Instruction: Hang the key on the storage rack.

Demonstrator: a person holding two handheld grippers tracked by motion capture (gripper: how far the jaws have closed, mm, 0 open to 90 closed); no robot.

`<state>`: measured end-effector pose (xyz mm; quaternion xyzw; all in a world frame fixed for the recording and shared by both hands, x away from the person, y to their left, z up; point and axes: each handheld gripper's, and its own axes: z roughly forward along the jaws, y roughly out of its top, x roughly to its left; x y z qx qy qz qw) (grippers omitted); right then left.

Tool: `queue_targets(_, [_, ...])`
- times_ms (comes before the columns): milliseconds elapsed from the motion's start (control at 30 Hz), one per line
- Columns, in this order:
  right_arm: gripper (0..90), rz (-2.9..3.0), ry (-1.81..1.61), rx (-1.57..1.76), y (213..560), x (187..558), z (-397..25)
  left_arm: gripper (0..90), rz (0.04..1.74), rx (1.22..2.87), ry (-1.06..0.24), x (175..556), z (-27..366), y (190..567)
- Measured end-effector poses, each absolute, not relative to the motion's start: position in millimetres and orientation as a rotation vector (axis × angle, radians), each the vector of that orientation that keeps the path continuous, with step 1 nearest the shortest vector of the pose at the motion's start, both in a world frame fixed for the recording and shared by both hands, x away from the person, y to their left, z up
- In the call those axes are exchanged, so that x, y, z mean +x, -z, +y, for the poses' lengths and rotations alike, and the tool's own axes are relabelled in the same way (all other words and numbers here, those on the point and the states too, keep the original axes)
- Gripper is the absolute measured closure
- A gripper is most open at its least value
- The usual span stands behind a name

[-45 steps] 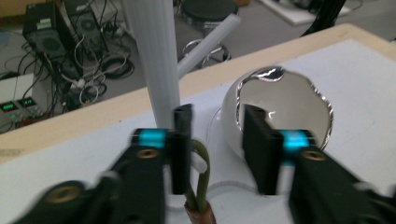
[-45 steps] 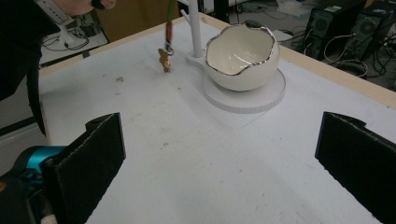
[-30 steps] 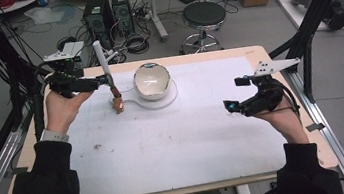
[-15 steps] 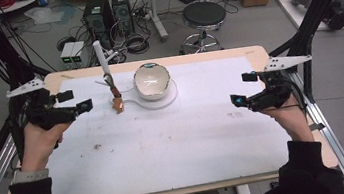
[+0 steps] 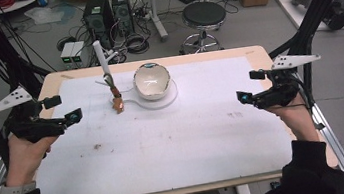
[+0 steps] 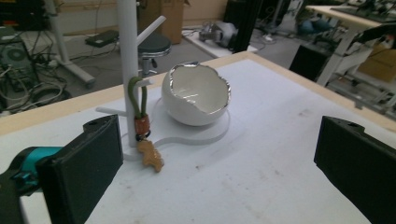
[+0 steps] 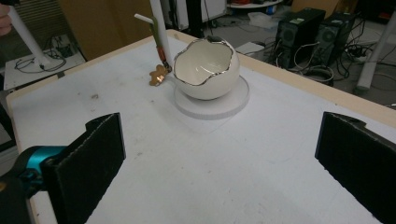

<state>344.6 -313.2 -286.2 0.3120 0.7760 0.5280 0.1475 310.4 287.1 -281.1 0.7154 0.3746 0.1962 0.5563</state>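
A white eggshell-shaped bowl [image 5: 152, 81] [image 6: 196, 95] [image 7: 207, 68] with a silver rim stands on a flat round white base [image 5: 160, 100] at the back middle of the table. Beside it rises a white peg stand [image 5: 100, 54] [image 6: 129, 60]. From one peg hangs a keyring with a green loop, orange bead and tan charm [image 5: 117, 102] [image 6: 150, 158] [image 7: 159, 75]. My left gripper [image 5: 62, 108] is held open at the table's left edge, well away from the stand. My right gripper [image 5: 251, 85] is open at the right edge. Nothing sits between either pair of jaws.
The white mat [image 5: 176, 142] covers the wooden table [image 5: 205, 57]; a few small dark marks [image 5: 97, 147] dot it. Beyond the far edge stand a stool [image 5: 204, 16], computer towers [image 5: 107, 9] and cables. Black frame posts [image 5: 311, 18] flank the table.
My left gripper let go near the peg stand and drew back to the table's left edge. The keyring stays hanging. My right gripper shifted slightly outward.
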Motion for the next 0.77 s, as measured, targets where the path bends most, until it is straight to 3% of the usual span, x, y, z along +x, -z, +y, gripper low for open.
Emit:
queue_targets(200, [1.2, 2.238, -1.507, 0.903, 287, 345, -313, 1.7, 0.856, 1.702, -0.373, 319, 281, 289])
queue_targets(767, [1.2, 2.24, -1.499, 0.906, 287, 344, -313, 1.7, 0.874, 1.733, -0.411, 321, 277, 295])
